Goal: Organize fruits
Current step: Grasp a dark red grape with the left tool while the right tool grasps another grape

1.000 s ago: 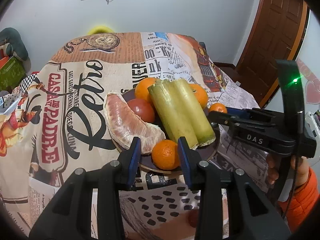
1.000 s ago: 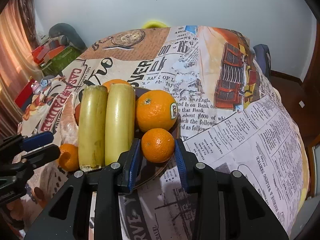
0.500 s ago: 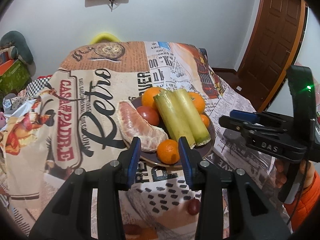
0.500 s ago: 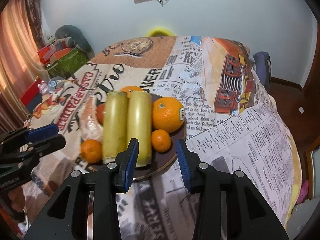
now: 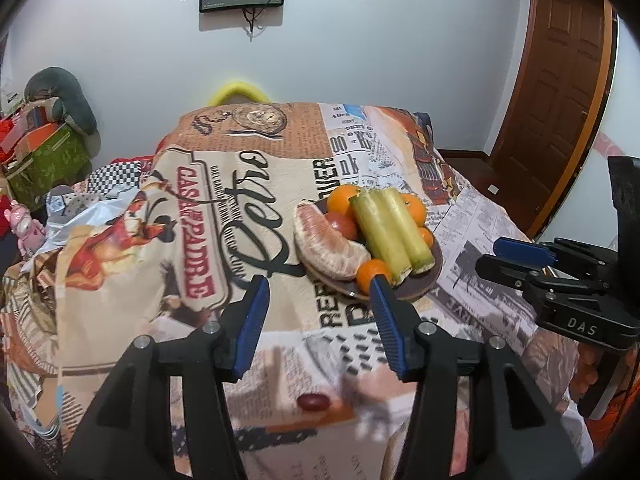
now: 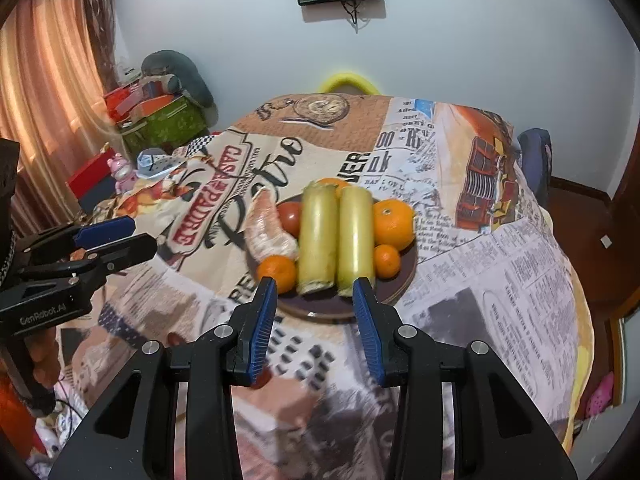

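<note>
Both grippers, left (image 5: 319, 288) and right (image 6: 315, 292), are backing off the plate (image 6: 404, 276) near the desk's front edge, fingers wide and empty, fruit (image 6: 318, 240) sitting piled there, so organizing's probably done.

left gripper (image 5: 319, 294) — jaws apart, empty | right gripper (image 6: 315, 298) — jaws apart, empty

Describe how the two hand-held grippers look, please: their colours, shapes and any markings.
Both the left gripper and the right gripper have black angular frames with silver screw heads and ribbed blue pads lining the jaws. Seen from the side, the right gripper is marked "DAS", and the left gripper "GenRobot.AI". An orange sleeve shows behind the right gripper.
</note>
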A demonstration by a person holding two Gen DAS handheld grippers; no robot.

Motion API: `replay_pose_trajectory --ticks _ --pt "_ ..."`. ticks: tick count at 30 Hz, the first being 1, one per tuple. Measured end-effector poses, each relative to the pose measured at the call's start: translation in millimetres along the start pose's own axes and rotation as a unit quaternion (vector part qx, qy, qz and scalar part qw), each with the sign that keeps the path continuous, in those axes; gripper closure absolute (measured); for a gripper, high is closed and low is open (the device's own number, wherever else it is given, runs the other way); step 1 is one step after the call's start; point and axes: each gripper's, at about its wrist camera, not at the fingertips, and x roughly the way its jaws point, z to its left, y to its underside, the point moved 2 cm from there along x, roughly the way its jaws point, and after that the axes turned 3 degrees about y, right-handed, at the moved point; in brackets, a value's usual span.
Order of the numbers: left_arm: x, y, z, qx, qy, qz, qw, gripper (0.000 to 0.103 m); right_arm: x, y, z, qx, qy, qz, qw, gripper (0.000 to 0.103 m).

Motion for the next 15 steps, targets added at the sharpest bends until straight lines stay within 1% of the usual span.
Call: replay_pose_trajectory --ticks 9,15 --pt "-11 27 11 0.001 0.002 0.02 0.9998 0.051 0 23 22 0.001 -0.003 0.023 1.0 0.067" --pt "-2 47 15 0.0 0.009 0.046 0.9989 0.051 12 40 34 -0.003 -0.006 0.05 0.999 0.067"
